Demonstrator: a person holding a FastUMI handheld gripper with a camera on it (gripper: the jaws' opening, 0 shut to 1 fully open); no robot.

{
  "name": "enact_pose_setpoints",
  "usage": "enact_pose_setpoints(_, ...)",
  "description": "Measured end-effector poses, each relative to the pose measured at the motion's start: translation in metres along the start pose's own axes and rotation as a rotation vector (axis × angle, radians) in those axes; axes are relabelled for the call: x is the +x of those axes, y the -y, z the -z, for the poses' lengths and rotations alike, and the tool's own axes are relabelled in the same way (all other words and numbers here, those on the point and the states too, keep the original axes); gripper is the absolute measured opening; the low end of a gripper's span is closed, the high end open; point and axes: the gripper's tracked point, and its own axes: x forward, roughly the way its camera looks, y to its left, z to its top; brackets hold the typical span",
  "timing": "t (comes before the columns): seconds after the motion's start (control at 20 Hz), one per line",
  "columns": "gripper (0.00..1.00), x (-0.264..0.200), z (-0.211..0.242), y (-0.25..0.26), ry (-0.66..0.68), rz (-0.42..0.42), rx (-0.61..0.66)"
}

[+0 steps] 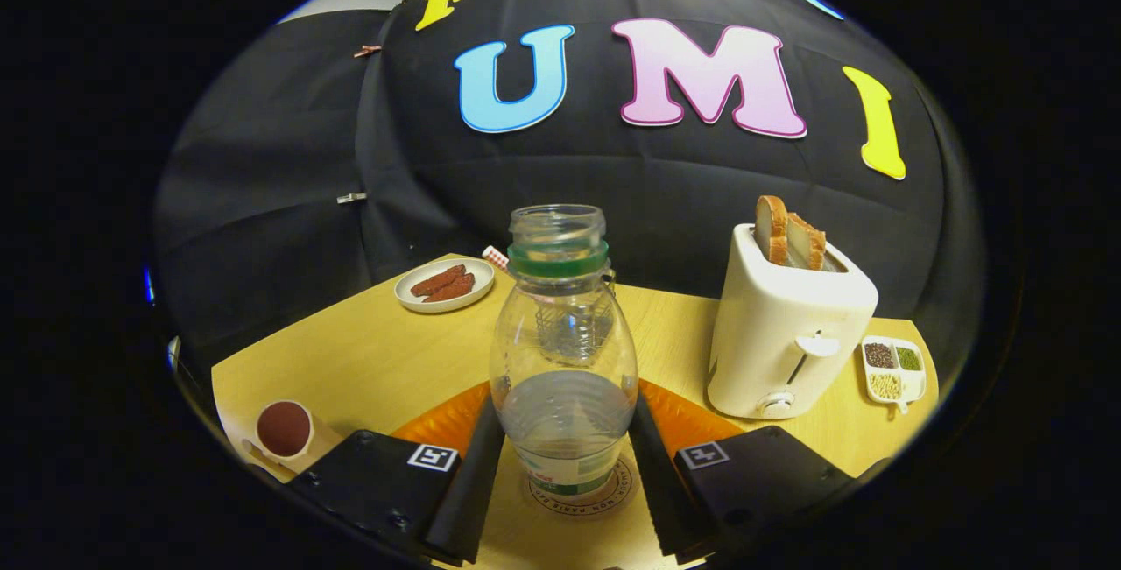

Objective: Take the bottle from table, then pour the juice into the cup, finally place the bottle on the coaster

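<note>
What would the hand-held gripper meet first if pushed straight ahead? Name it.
The clear bottle: it stands upright between the fingers of the hand-held gripper, on a round coaster. The fingers flank its lower body, seemingly touching; contact is hard to confirm. Going on, the gripper's base would likely meet the bottle.

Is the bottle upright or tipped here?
Upright: the bottle stands on the round coaster, uncapped mouth upward, between the gripper fingers.

The gripper (565, 474) has two big boxy blocks. Each block has a small square sticker and tiny screws. Its two fingers (468, 487) are long and flat.
</note>
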Motion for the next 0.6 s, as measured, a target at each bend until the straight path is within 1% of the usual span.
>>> enact_pose_setpoints(0.45, 0.80, -0.0022, -0.0004, -0.0007, -0.002, 0.004, -0.015)
enact_pose_setpoints(0.5, 0.82, -0.0031, -0.0012, 0.0004, -0.003, 0.009, -0.012)
enact_pose_setpoints(0.55, 0.94, -0.0035, -0.0018, 0.0015, -0.006, 0.015, -0.010)
enact_pose_setpoints(0.6, 0.99, -0.0052, -0.0026, 0.0017, -0.006, 0.017, -0.007)
